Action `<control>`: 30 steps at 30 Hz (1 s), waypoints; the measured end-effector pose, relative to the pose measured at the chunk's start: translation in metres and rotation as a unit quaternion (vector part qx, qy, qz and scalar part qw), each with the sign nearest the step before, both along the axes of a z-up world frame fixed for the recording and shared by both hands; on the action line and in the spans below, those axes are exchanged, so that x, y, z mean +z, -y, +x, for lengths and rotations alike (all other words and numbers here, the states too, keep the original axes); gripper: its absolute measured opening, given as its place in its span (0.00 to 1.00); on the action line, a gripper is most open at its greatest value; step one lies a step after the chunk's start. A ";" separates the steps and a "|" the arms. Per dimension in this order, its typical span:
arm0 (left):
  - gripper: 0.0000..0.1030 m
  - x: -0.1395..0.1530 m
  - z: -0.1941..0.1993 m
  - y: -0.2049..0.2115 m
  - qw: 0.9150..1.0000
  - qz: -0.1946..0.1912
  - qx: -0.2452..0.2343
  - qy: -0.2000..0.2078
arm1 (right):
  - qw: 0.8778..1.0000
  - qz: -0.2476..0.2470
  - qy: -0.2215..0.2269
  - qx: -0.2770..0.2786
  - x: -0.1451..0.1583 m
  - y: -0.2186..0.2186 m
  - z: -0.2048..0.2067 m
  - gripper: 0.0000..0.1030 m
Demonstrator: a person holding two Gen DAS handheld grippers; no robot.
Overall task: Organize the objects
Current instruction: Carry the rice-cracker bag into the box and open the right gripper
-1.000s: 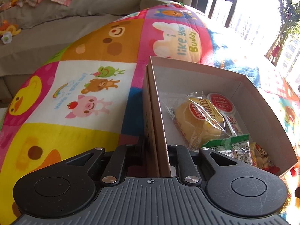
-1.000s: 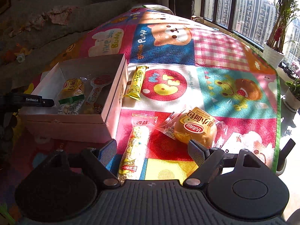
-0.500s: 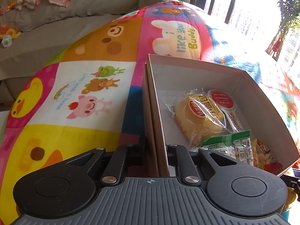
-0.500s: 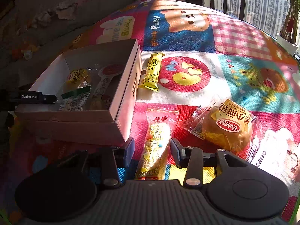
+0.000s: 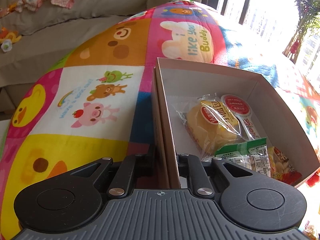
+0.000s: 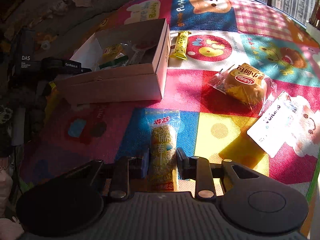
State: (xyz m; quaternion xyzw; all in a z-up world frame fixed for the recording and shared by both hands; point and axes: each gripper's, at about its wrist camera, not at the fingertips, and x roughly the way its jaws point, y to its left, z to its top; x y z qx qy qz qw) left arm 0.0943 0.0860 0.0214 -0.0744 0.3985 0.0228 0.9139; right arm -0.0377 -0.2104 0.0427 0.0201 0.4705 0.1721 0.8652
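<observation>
An open cardboard box (image 5: 210, 76) lies on a colourful play mat. Inside it are a wrapped bun (image 5: 212, 126), a red round-topped packet (image 5: 237, 105) and a green packet (image 5: 246, 152). My left gripper (image 5: 166, 160) is shut on the box's near wall, one finger inside and one outside. In the right wrist view the box (image 6: 120, 86) sits at the upper left. My right gripper (image 6: 163, 162) is closing on a long puffed-rice snack bar (image 6: 163, 138) that lies on the mat, and its pads touch both sides of the bar.
On the mat outside the box lie a yellow snack stick (image 6: 181, 45), a second wrapped bun (image 6: 245, 86) and a white packet (image 6: 274, 128). A grey sofa (image 5: 60, 30) with scattered clothes borders the mat. Windows and a potted plant (image 5: 304, 10) stand at the far side.
My right gripper has moved forward and down over the snack bar, and its wide-open jaws have closed in on it. The left gripper holds the box wall as before.
</observation>
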 end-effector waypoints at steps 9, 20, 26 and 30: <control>0.15 0.000 -0.003 -0.001 1.000 -0.009 -0.001 0.002 | 0.999 0.018 0.010 0.044 0.017 -0.034 -0.024 0.27; 0.17 -0.001 -0.005 -0.008 0.999 -0.033 0.002 0.005 | 0.993 0.055 0.087 0.056 0.071 -0.057 0.013 0.27; 0.18 0.000 -0.004 -0.009 0.999 -0.032 -0.008 0.000 | 0.991 0.072 0.101 0.051 0.075 -0.086 0.079 0.27; 0.18 0.000 -0.005 -0.010 0.999 -0.035 -0.009 0.001 | 0.992 0.079 0.088 0.039 0.061 -0.112 0.128 0.27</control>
